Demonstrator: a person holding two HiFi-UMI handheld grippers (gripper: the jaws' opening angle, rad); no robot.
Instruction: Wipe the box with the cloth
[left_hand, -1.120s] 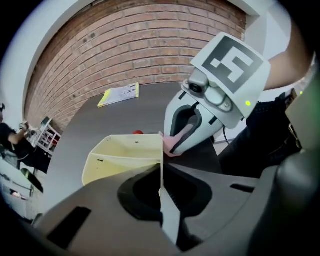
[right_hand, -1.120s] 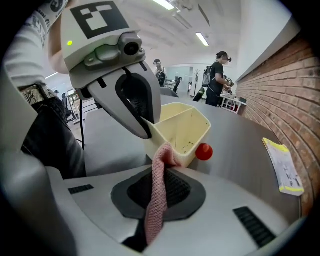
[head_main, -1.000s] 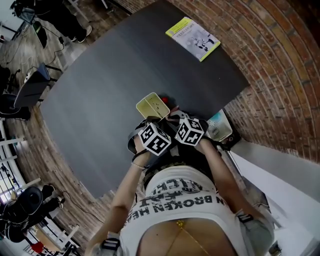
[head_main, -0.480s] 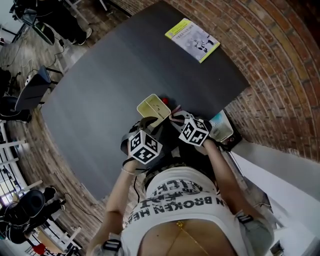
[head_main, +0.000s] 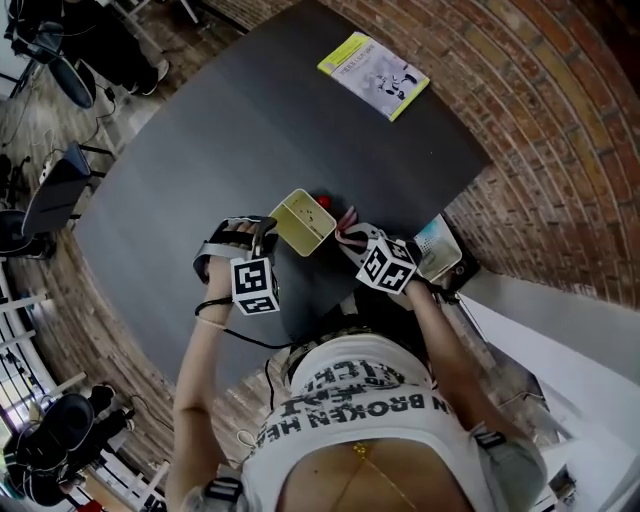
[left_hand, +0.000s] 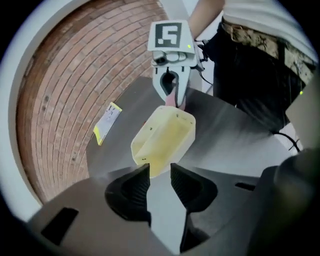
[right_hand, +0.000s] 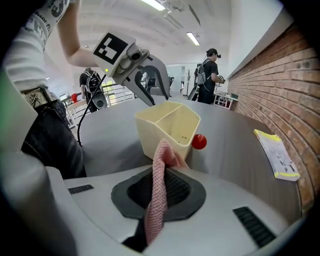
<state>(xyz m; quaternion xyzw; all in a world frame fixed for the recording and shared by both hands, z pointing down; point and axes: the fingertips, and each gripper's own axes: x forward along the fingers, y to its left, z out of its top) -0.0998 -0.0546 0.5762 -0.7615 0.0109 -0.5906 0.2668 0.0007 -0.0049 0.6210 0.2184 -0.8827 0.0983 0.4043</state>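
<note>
Closing in on the pale yellow box (head_main: 303, 221) from both sides, the person appears to be at the very start of the wipe, with cloth brought up to the box but no stroke yet evident. The right gripper (right_hand: 160, 171) has its jaws clamped on the pink cloth (right_hand: 156, 200), whose folded end stands up beyond the jaws against the box's nearest wall; whether it actually touches cannot be told. The left gripper (left_hand: 160, 172) faces the opposite side of the box with its jaws a little apart and nothing between them, their tips just short of the rim. The box sits upright and open-topped on the dark table (head_main: 200, 150), a divider splitting it in two, with a few dark specks inside. A red ball (right_hand: 199, 141) lies just beside the box, and a yellow-edged booklet (head_main: 373, 75) lies well apart from it. The next move likely calls for the left jaws to pinch or brace the box's wall, since light plastic would probably slide, while the right presses the cloth on and drags it along the surface.
</note>
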